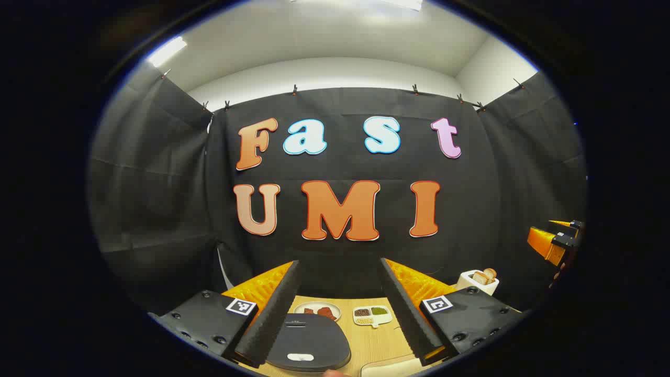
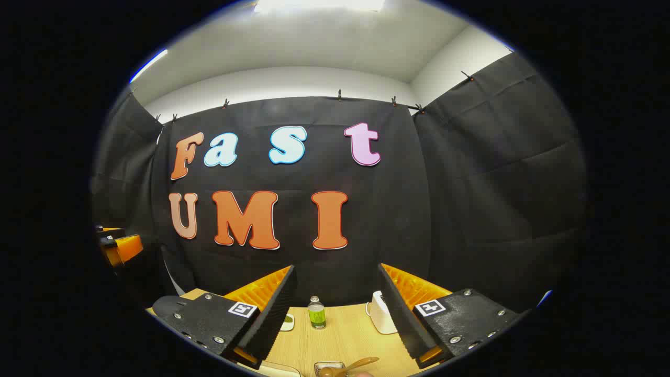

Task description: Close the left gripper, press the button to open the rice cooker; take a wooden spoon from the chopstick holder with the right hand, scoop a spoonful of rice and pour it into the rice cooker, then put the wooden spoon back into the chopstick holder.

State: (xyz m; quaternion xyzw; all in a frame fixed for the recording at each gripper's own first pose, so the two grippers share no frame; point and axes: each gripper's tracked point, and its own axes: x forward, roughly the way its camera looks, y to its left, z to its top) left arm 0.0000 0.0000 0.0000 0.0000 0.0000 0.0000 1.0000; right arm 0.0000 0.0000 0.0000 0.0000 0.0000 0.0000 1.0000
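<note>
In the left gripper view the rice cooker [image 1: 309,340] sits low on the wooden table, its dark lid down, with a pale button [image 1: 300,357] near the front edge. My left gripper [image 1: 340,262] is open and held above it, nothing between the fingers. In the right gripper view, my right gripper [image 2: 336,268] is open too. A wooden spoon [image 2: 350,365] pokes out of the chopstick holder [image 2: 328,368] at the bottom edge, below the fingers. The right gripper [image 1: 555,241] shows far right, the left gripper [image 2: 119,246] far left.
A plate of reddish food [image 1: 317,311] and a divided dish of grains [image 1: 371,315] lie behind the cooker. A white toaster with bread [image 1: 477,281] stands at the right. A small green-labelled bottle [image 2: 316,312] stands mid-table beside the toaster [image 2: 382,313].
</note>
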